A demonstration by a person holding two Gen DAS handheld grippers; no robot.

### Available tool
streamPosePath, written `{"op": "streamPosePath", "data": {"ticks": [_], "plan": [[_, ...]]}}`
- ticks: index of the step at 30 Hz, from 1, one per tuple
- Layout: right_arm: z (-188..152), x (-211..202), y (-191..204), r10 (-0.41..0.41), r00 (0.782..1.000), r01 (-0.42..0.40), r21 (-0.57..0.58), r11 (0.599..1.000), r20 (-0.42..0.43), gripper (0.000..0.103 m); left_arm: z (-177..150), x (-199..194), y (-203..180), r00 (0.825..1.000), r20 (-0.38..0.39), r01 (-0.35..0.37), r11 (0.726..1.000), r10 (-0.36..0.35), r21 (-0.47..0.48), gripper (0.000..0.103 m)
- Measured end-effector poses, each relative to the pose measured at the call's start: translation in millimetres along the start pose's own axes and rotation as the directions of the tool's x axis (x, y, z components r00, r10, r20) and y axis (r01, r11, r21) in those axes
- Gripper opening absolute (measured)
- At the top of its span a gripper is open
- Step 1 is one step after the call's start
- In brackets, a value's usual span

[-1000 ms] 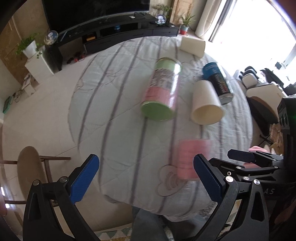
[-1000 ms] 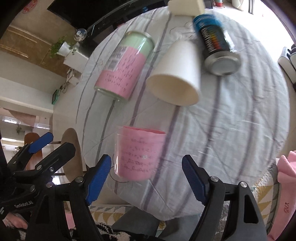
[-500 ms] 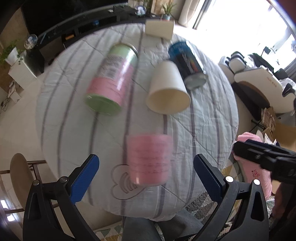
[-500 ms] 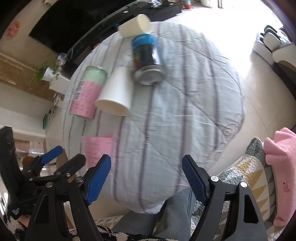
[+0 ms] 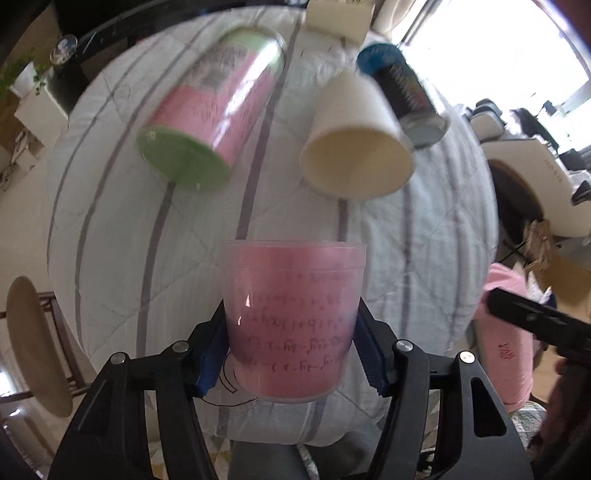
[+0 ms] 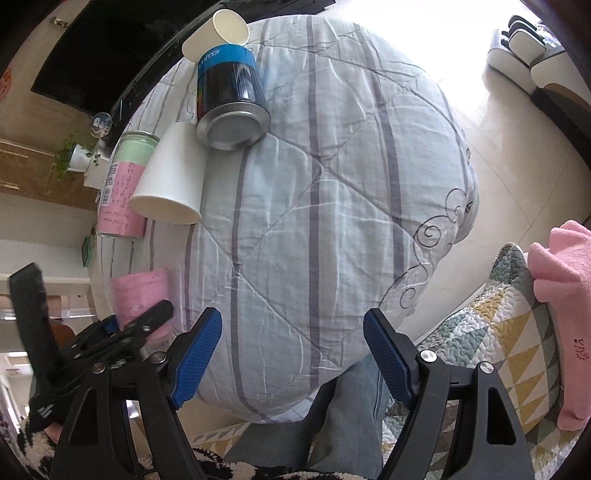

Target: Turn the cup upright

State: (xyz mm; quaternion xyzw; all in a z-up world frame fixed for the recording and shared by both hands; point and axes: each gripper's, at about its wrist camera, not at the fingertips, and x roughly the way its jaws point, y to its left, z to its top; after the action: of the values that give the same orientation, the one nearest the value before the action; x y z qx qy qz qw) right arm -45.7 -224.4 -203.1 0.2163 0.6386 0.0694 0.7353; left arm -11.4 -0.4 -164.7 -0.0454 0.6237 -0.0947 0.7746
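Left gripper [image 5: 291, 354] now clamps pink cup [image 5: 293, 317].

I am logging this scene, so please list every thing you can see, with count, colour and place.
Pink cup: 1, clear with pink lining, near table edge, between left fingers.
Paper cups: 2, white; one on its side mid-table, one at far edge.
Tall can: 1, pink and green, lying left.
Dark can: 1, blue-black, lying beside the paper cup.
Table cover: 1, pale with grey stripes.
Pink cloth: 1, right, off table.
Left gripper: blue pads, closed on the pink cup.
Right gripper: blue pads, open, empty.
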Motion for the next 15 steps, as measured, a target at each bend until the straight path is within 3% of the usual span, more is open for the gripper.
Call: {"op": "streamPosePath", "data": {"ticks": [7,9,12,15], "plan": [[11,3,5,0.043,0.999,-0.043,0.002,0.999,0.022,0.080,2,-41,-25,0.986,0.095,0.124,0.985,-0.136,0.122,0.063],[18,2,9,0.100,0.994,-0.100,-0.002,0.995,0.041,0.080,2,-52,-35,0.978,0.115,0.153,0.971,-0.176,0.184,0.063],[30,5,18,0.239,0.970,-0.238,-0.021,0.971,0.040,0.080,5,-57,-45,0.973,0.128,0.156,0.959,-0.190,0.236,0.063],[36,12,25,0.262,0.965,-0.261,-0.041,0.964,0.018,0.074,5,-58,-47,0.972,0.128,0.160,0.956,-0.196,0.246,0.063]]}}
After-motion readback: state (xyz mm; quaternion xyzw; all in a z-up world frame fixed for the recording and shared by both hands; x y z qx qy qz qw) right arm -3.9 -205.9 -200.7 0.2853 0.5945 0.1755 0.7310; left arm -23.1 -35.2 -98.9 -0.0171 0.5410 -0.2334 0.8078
